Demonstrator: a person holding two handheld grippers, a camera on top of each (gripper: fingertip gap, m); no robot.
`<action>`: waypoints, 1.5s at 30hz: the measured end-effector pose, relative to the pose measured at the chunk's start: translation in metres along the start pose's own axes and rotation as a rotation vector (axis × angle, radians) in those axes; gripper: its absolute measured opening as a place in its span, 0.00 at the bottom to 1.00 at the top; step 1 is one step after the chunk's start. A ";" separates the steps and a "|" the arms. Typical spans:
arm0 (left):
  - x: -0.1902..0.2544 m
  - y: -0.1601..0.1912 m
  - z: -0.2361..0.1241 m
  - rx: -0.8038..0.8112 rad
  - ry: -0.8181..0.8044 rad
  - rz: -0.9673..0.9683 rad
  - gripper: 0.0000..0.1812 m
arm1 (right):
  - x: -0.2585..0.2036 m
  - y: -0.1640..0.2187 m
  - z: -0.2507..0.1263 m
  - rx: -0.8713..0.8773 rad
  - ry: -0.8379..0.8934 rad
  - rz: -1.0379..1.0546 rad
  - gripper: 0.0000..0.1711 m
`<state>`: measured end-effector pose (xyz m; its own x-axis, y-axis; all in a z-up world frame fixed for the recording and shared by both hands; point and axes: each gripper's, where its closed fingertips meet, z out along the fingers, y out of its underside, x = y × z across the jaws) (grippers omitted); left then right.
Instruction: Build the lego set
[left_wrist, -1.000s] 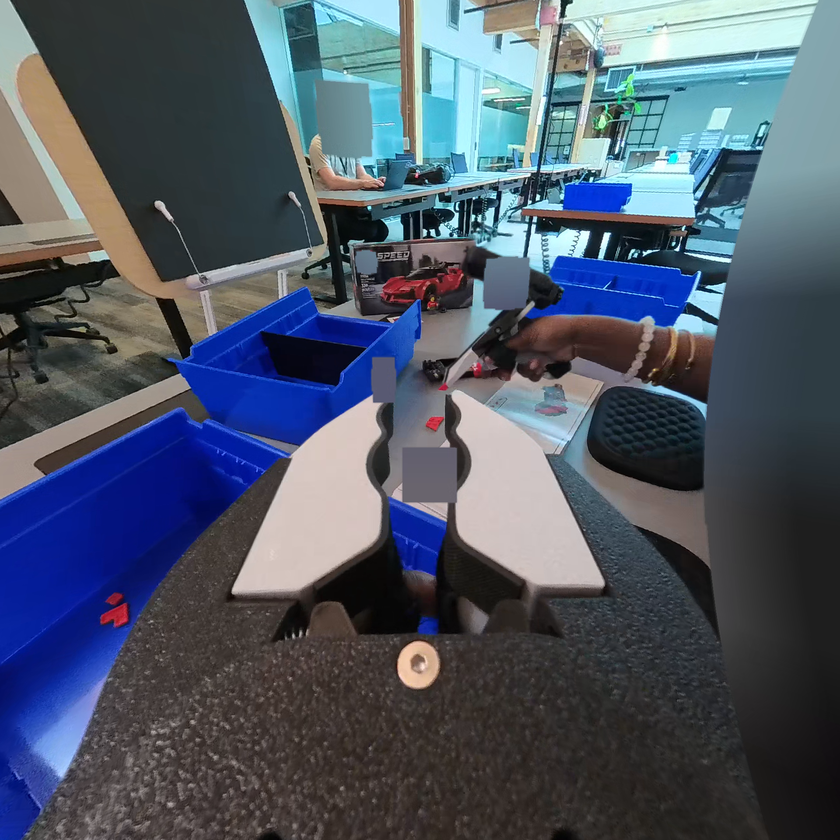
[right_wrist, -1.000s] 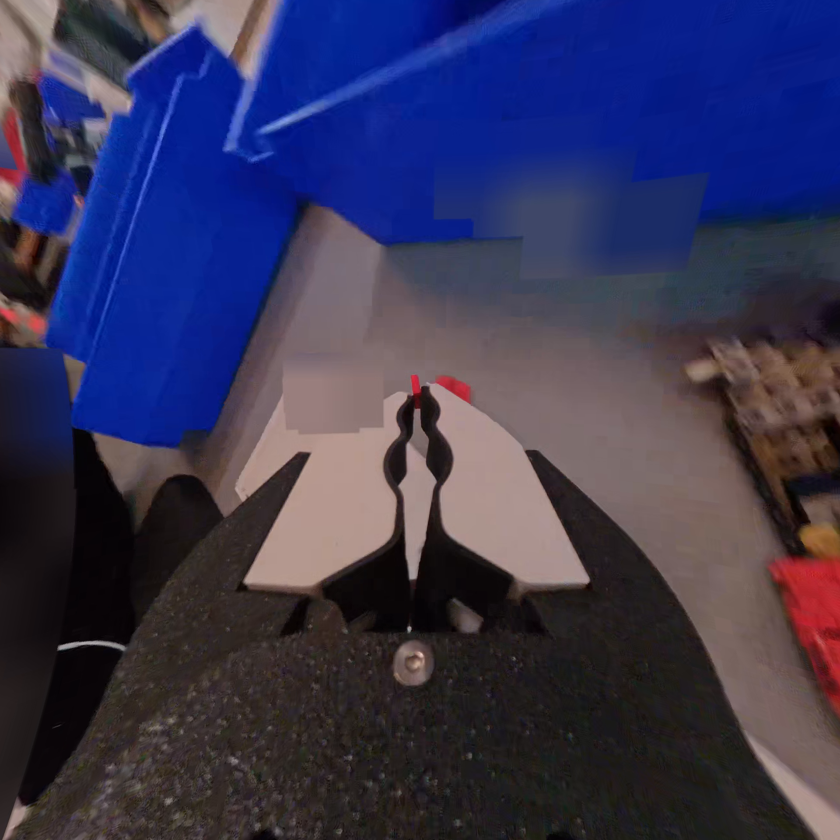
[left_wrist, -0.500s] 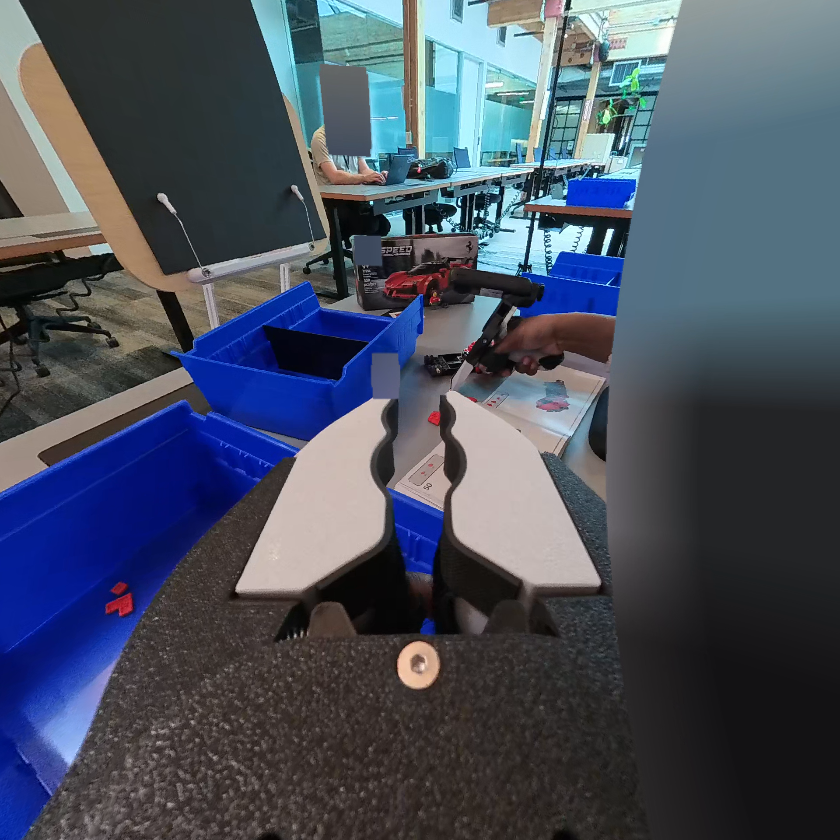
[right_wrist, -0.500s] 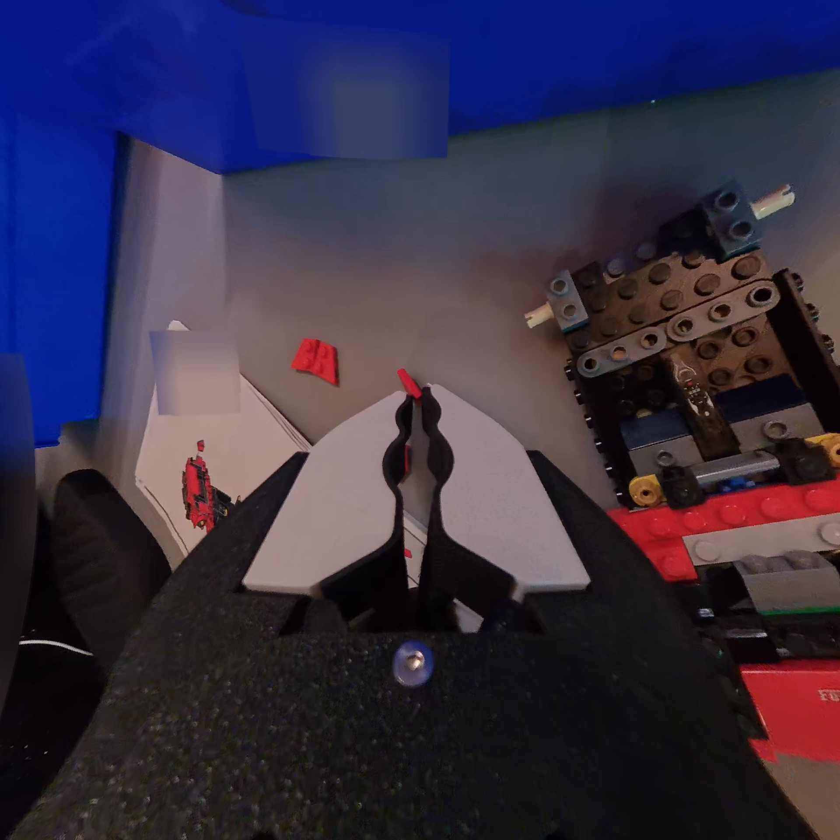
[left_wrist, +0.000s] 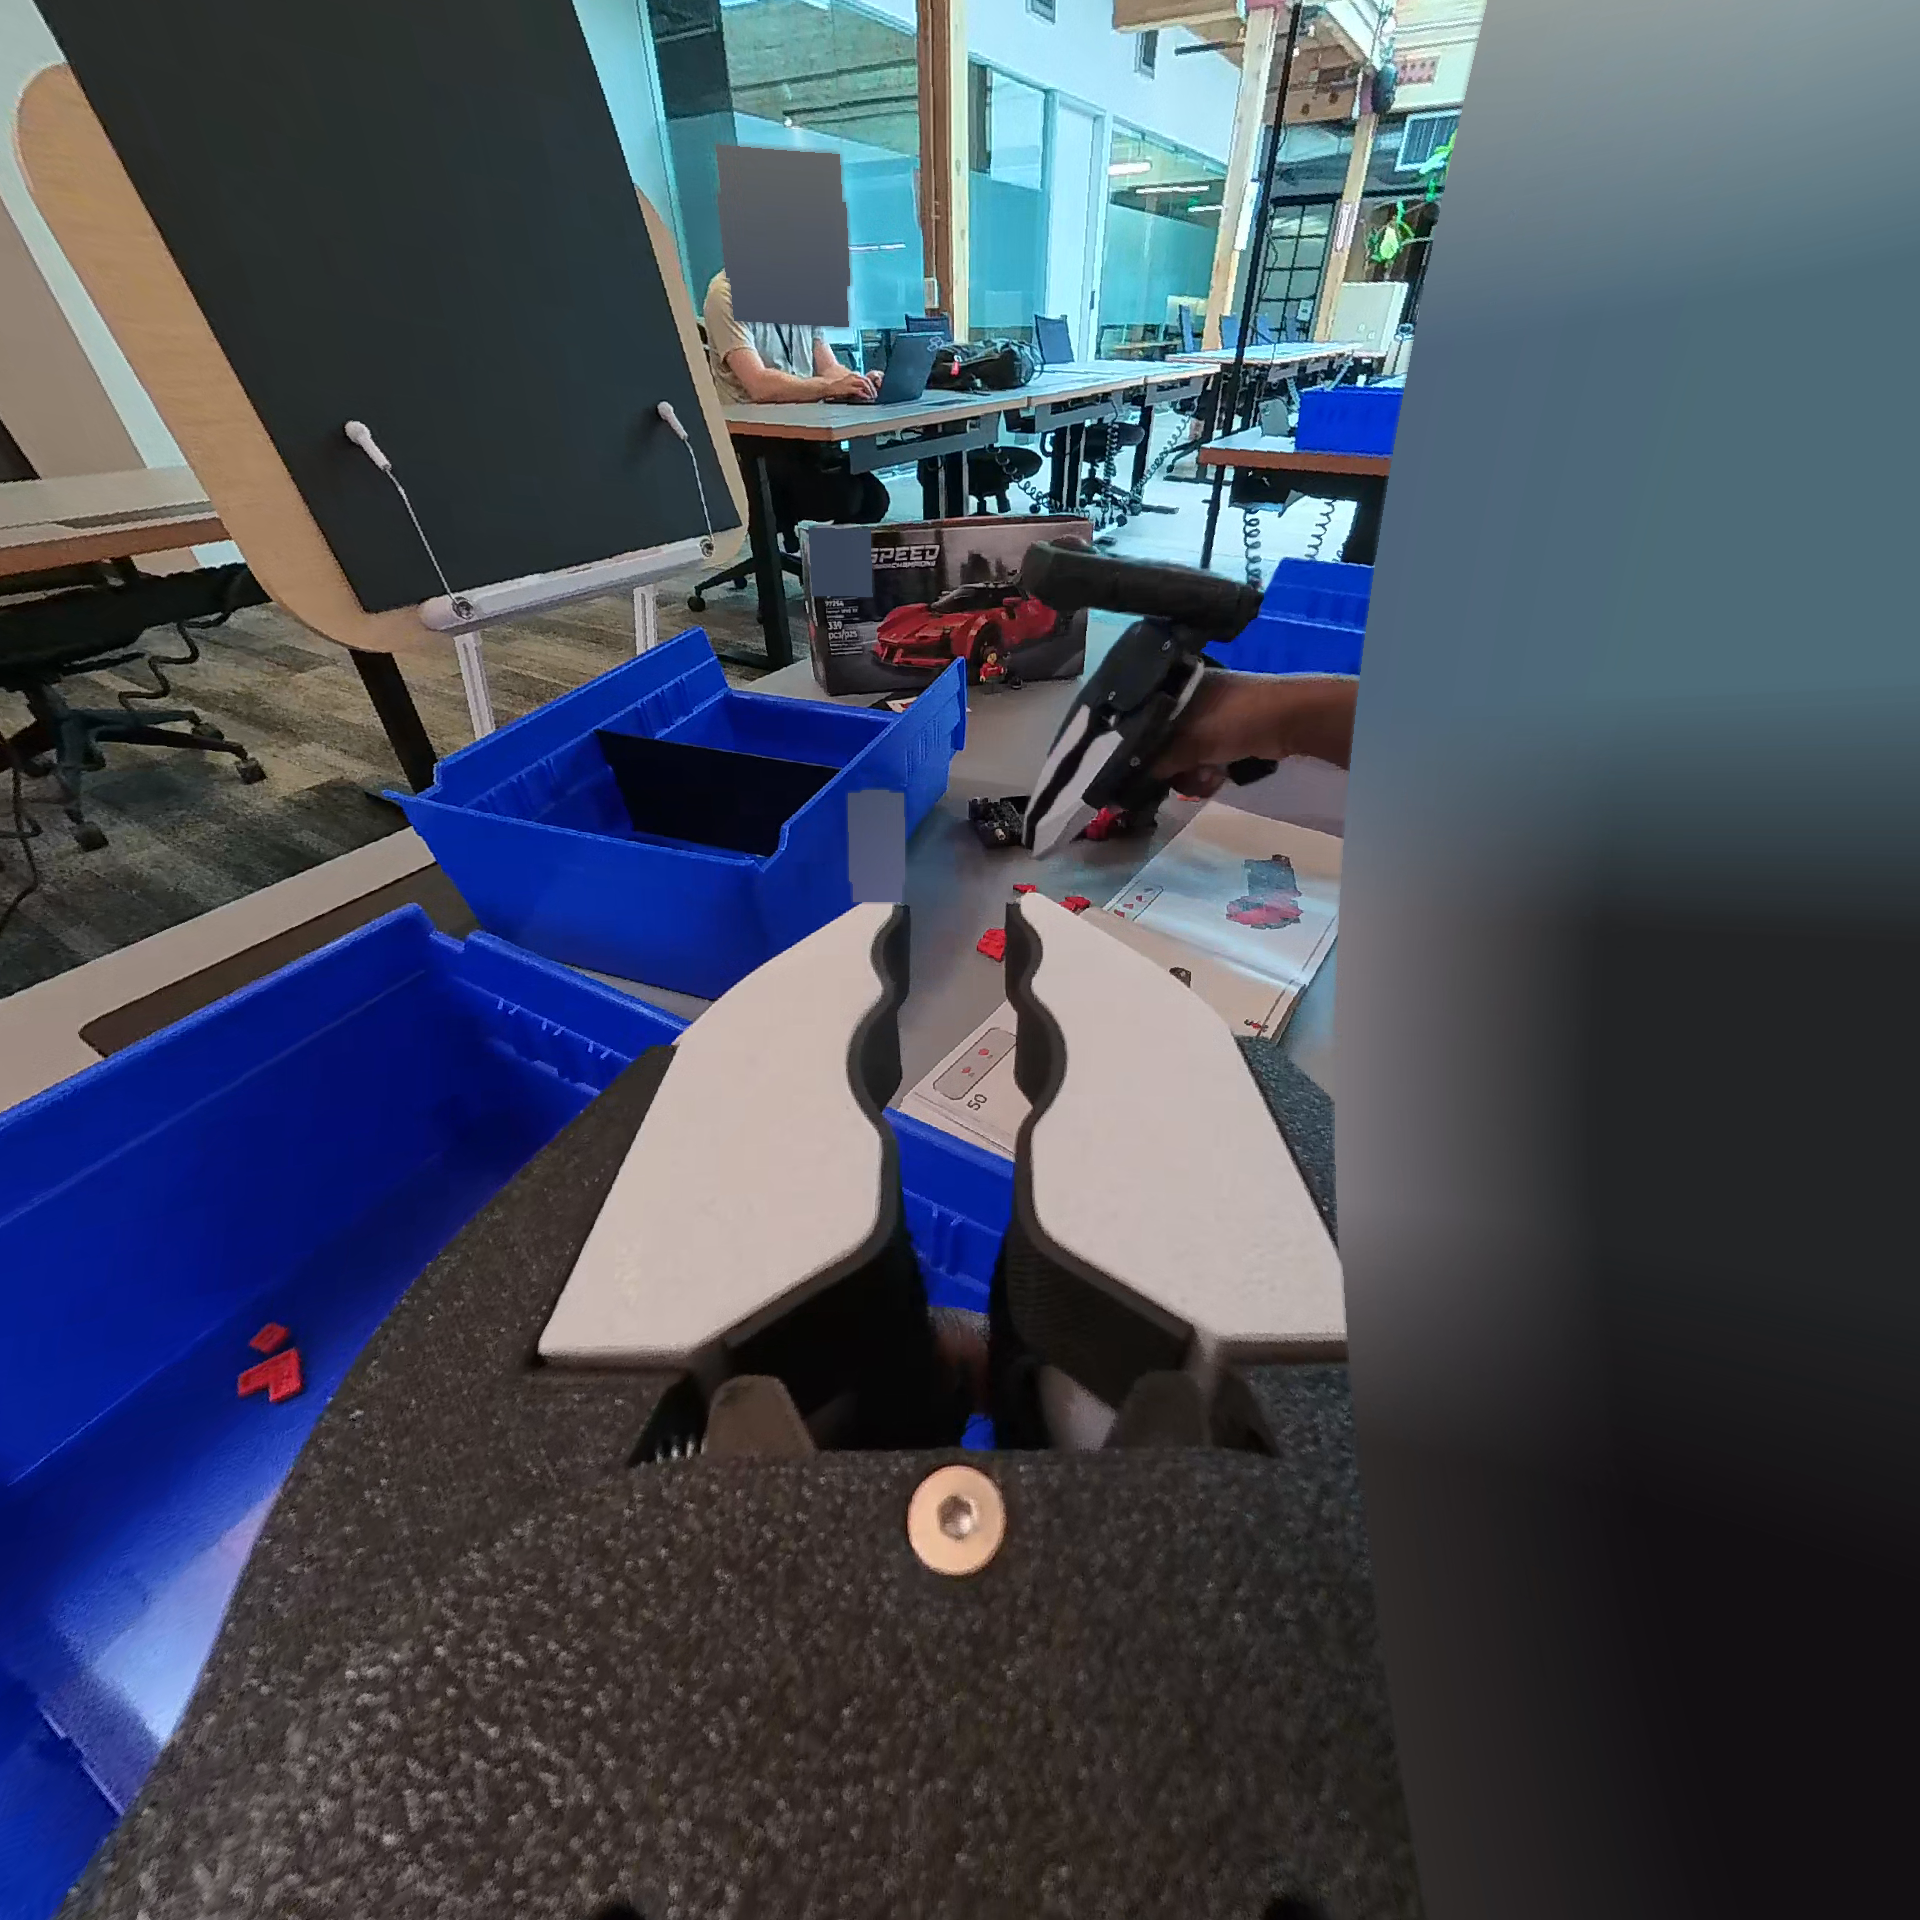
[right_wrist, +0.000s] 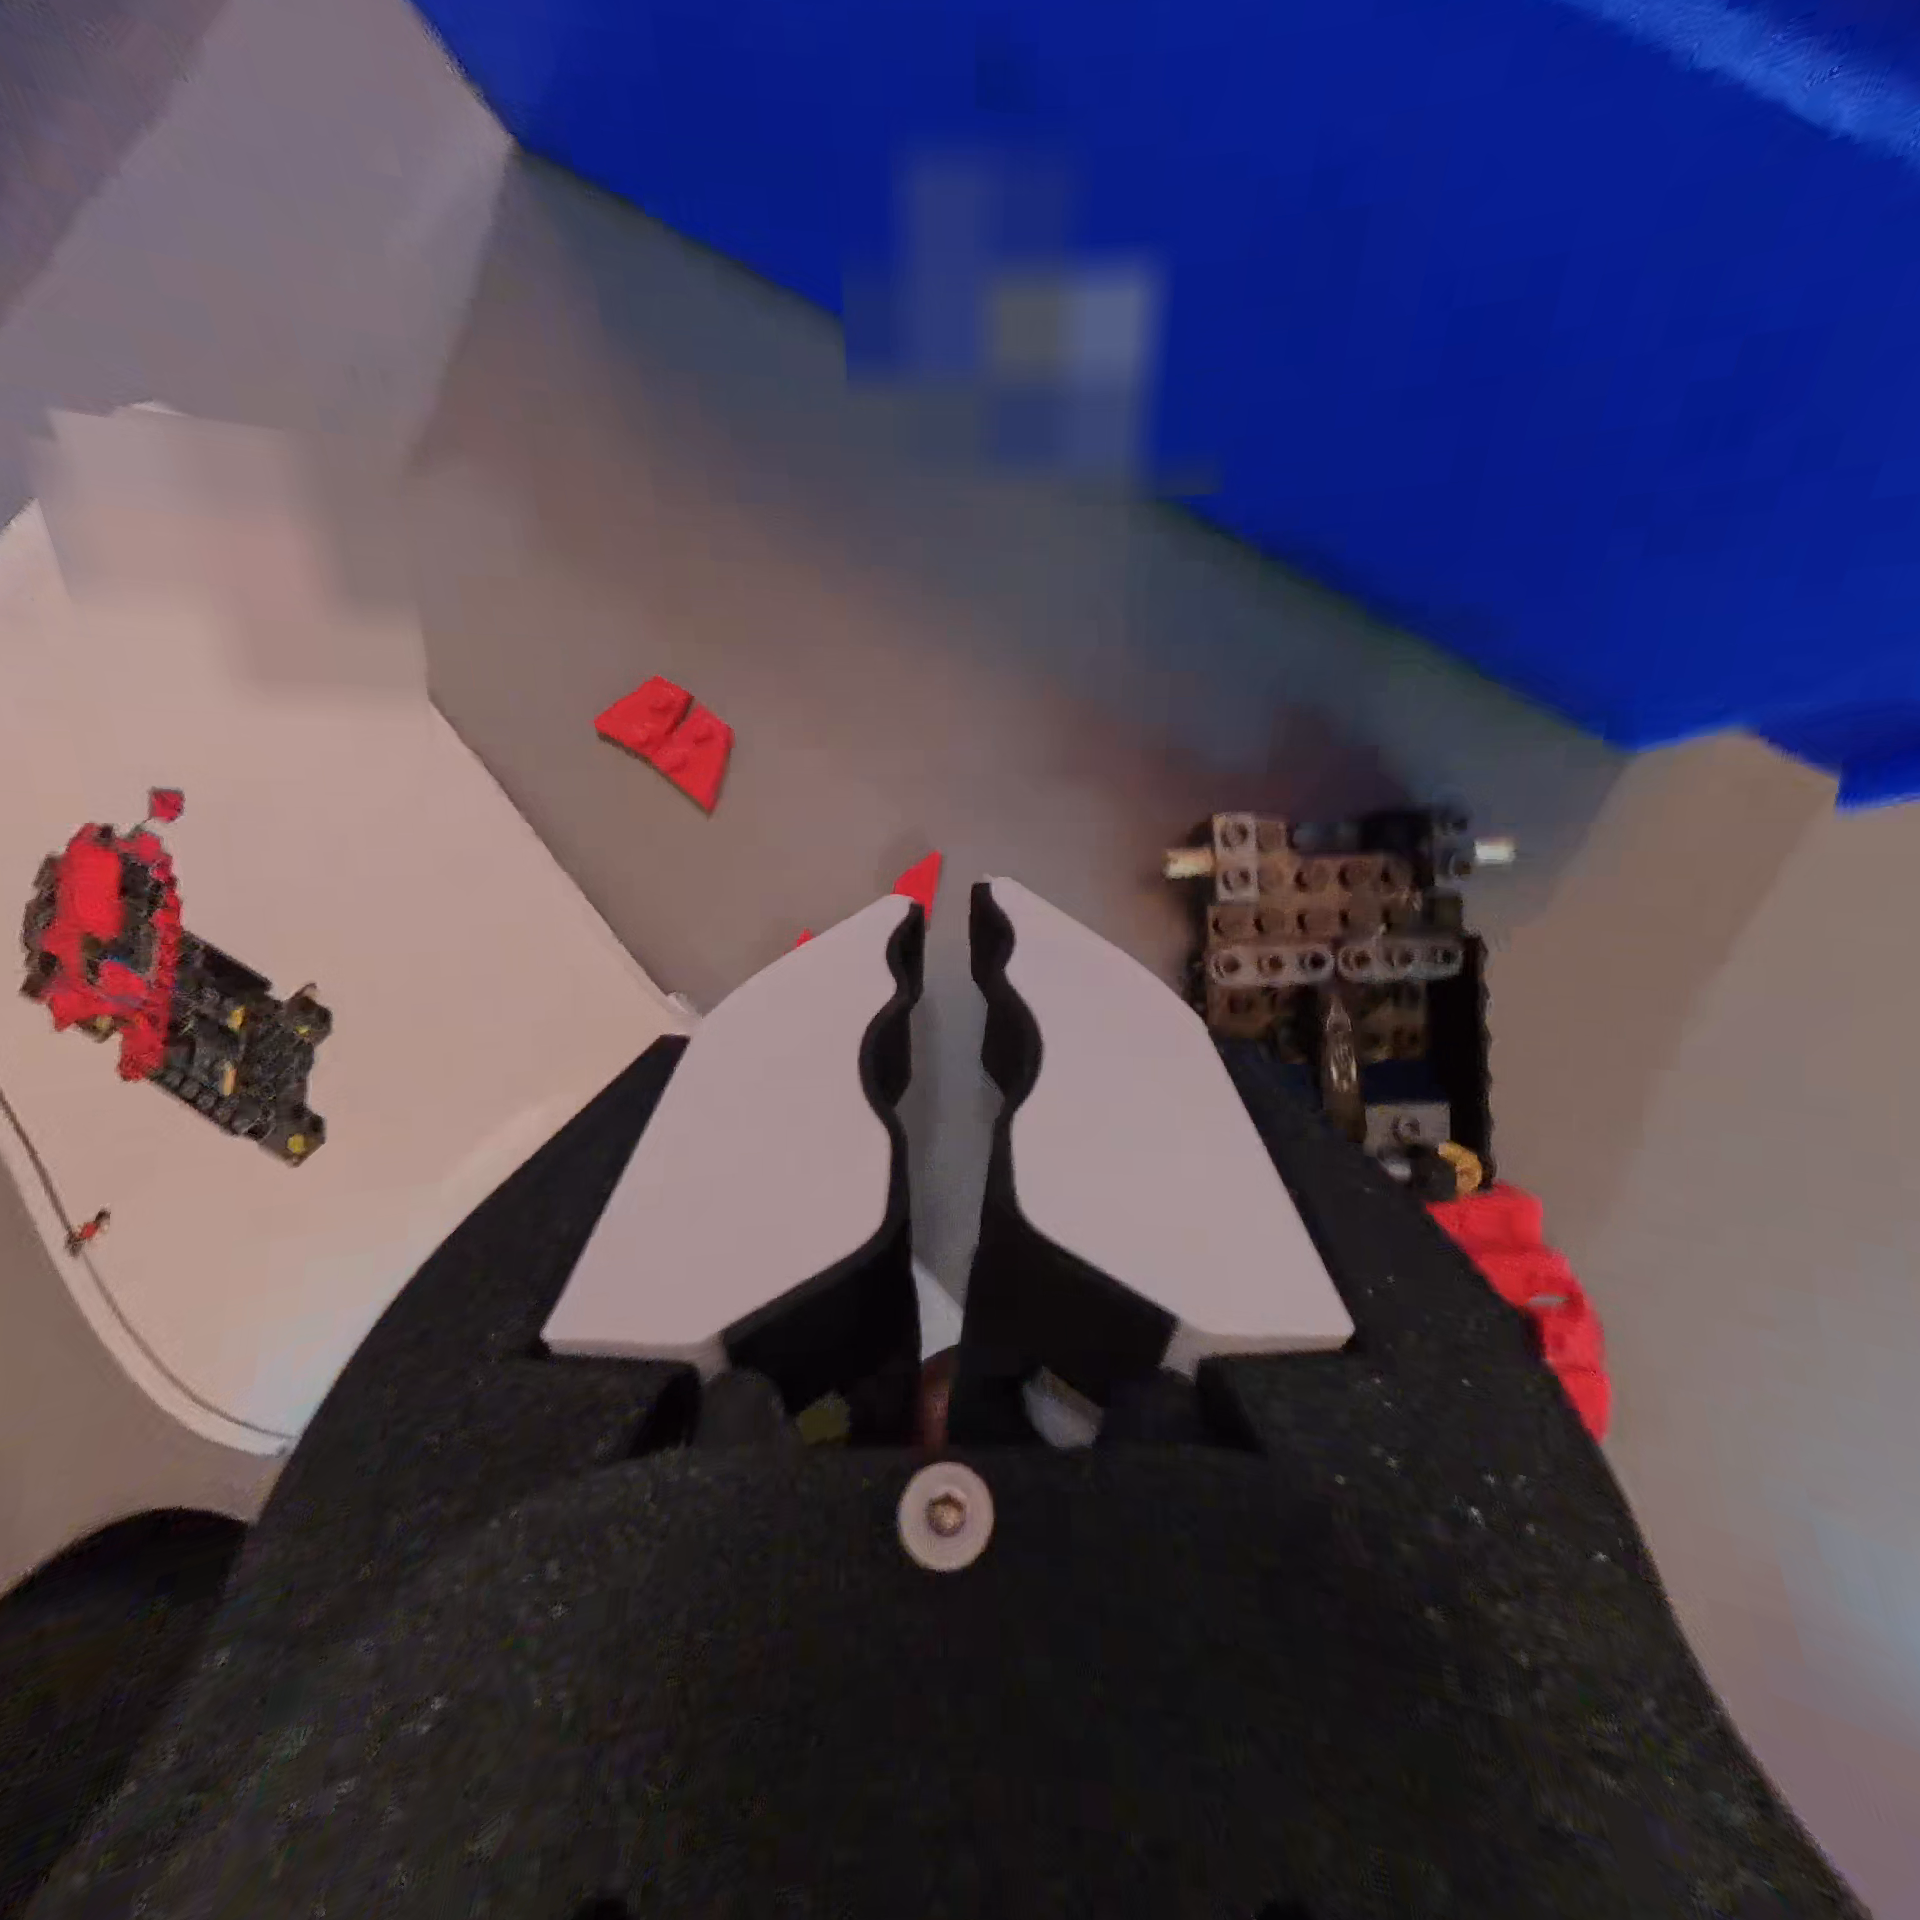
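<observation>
While both grippers' jaws stand apart and empty, the right gripper (right_wrist: 945, 902) hovers by a red wedge piece (right_wrist: 921, 879) at its 11 o'clock; align squarely before closing, the half-built car (right_wrist: 1340, 987) waiting at 2 o'clock.

1. Big open office, glass partitions (left_wrist: 904, 239) upper middle, lots of daylight.
2. Long desks (left_wrist: 997, 400) run back, upper right.
3. Dark board (left_wrist: 395, 281) on a stand, upper left.
4. Grey-brown carpet (left_wrist: 260, 717), office chair (left_wrist: 94, 686) far left.
</observation>
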<state>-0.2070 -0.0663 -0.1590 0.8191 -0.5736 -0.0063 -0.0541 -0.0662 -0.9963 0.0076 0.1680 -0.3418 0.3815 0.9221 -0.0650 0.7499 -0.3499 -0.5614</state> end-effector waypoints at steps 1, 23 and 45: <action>0.000 0.000 0.000 0.000 0.001 0.002 0.09 | -0.005 -0.004 0.000 0.003 -0.037 -0.031 0.04; 0.000 0.003 0.002 -0.018 0.003 0.014 0.09 | -0.009 0.013 0.015 -0.020 -0.051 -0.037 0.00; 0.001 0.006 0.003 -0.030 0.006 0.015 0.09 | -0.008 0.020 0.010 0.005 -0.033 0.092 0.00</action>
<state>-0.2050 -0.0644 -0.1649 0.8144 -0.5800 -0.0210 -0.0837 -0.0817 -0.9931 0.0144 0.1552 -0.3605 0.4308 0.8910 -0.1433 0.7098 -0.4327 -0.5558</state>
